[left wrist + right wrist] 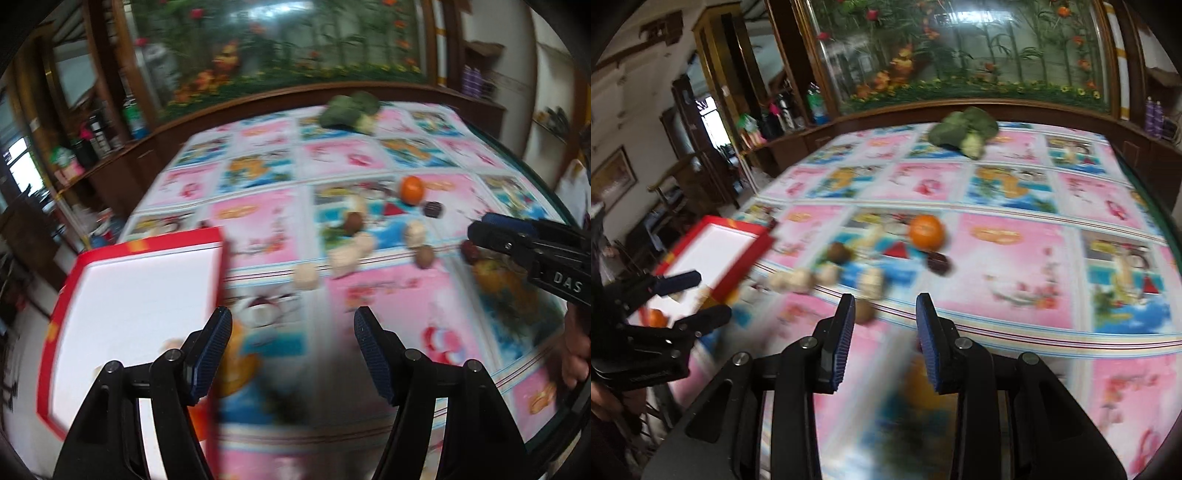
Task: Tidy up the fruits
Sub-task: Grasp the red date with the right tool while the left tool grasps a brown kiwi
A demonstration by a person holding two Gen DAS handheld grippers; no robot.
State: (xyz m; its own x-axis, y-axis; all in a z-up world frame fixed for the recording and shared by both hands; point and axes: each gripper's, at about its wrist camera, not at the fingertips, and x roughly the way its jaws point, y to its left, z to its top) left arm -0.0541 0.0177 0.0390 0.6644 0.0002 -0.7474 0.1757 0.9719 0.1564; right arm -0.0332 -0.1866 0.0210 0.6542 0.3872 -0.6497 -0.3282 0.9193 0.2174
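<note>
Both grippers hovered empty: left gripper point(291, 325) wide open beside the box point(140, 295), right gripper point(885, 314) part-open, nearer the orange point(926, 232).

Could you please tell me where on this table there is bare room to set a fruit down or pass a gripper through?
The white floor of the red-rimmed box is mostly bare. The patterned tablecloth is free right of the orange mandarin, and between it and the green broccoli. It is crowded among the pale chunks and brown round fruits beside the box.
</note>
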